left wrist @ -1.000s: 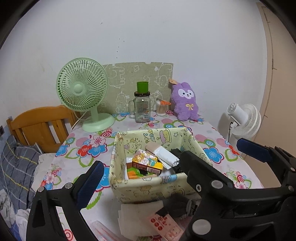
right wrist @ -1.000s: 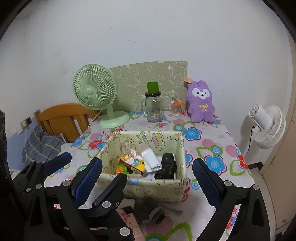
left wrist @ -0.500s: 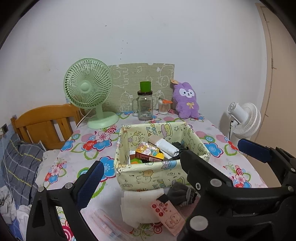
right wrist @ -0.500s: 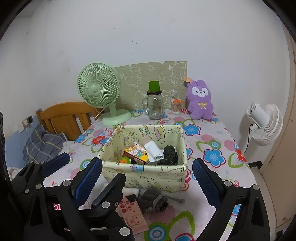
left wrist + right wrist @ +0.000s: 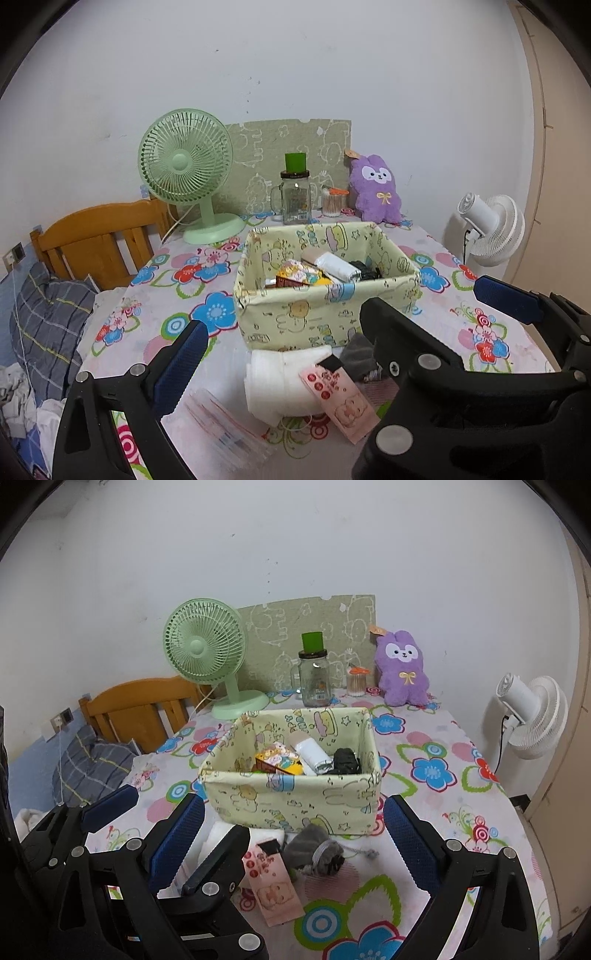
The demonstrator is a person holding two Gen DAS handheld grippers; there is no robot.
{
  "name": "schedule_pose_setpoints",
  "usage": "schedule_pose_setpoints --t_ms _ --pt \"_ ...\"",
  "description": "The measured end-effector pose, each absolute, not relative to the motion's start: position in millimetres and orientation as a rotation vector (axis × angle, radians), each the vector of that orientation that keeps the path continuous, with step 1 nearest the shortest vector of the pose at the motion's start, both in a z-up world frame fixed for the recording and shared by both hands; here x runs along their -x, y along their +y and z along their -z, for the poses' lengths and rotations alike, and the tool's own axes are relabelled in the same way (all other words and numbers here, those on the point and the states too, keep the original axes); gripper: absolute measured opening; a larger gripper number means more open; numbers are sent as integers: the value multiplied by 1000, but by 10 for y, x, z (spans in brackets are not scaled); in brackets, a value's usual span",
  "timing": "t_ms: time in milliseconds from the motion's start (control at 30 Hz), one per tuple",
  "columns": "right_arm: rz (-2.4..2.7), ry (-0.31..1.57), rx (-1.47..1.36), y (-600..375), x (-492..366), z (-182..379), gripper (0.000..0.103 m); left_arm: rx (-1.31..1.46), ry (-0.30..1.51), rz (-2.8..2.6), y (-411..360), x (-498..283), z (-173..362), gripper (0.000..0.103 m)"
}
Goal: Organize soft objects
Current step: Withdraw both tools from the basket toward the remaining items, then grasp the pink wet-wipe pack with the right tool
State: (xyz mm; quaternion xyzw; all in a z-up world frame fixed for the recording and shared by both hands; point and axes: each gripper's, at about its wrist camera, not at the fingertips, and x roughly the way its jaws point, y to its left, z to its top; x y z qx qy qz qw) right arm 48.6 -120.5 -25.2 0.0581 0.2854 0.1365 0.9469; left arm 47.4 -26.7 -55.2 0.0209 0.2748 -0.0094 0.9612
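Grey sock (image 5: 314, 851) lies loose before the bin (image 5: 295, 801), uncollected.
Both claws, left (image 5: 332, 332) and right (image 5: 293, 834), gape wide, empty; close yours squarely on the bundle, clear of the tag (image 5: 275, 886).

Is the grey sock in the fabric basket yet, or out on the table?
Out. The grey sock lies on the tablecloth just in front of the fabric basket, beside a pink tag.

Both wrist views face the basket (image 5: 325, 314) nearby (left apparently closer), sharing the table (image 5: 443, 797).
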Motion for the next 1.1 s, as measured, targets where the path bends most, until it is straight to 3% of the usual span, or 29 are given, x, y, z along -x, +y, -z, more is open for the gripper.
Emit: schedule_pose_setpoints --t_ms 833,1100 --pt "-309 715 -109 -1018 -489 876 88 -19 691 19 -166 -450 1150 91" --pt "-325 765 -101 -939 -551 1032 84 -3 739 0 -106 -493 1285 82"
